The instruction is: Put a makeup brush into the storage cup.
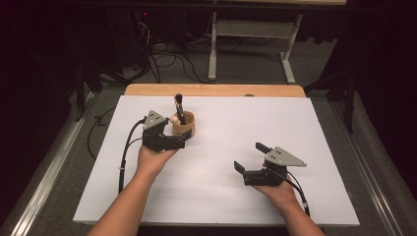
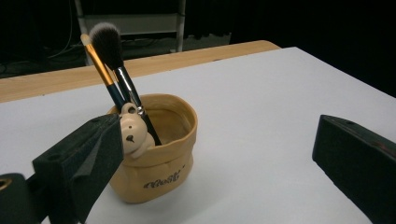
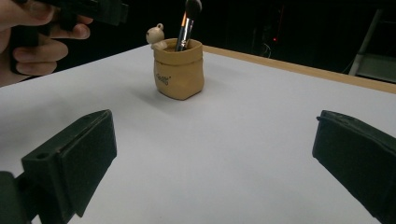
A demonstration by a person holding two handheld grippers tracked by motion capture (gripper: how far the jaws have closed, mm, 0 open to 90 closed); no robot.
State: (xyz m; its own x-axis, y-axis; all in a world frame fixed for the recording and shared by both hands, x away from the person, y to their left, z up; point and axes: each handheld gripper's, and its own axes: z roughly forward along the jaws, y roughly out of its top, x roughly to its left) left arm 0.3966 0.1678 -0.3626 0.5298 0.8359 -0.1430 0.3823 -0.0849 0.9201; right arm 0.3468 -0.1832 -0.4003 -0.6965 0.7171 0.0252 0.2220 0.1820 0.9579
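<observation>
A small tan pot (image 1: pixel 183 124) with a little bear figure (image 2: pixel 132 135) on its rim stands on the white counter (image 1: pixel 255 128), toward the far left part of it. Two makeup brushes (image 2: pixel 112 70) lean inside it, handles down and bristles up, so the soft heads stay off the surface and are easy to pick.

The left claw (image 1: pixel 173 132) hangs right beside the pot, its jaws spread wide and gripping nothing. In the left gripper view one jaw sits just in front of the bear while the other is well off to the side, so the pot is near the left jaw and not centred in the gap. This placement looks like either a reach for the pot or the brushes, or a hand that has nothing more to do there; I cannot tell which from this moment alone.

The right claw (image 1: pixel 248 158) rests low over the counter, well apart from the pot, also gaping and empty. Its view faces the pot (image 3: pixel 179 69) from a distance, which suggests it is waiting out of the way, leaving room for the left hand (image 1: pixel 153 158) to work.
</observation>
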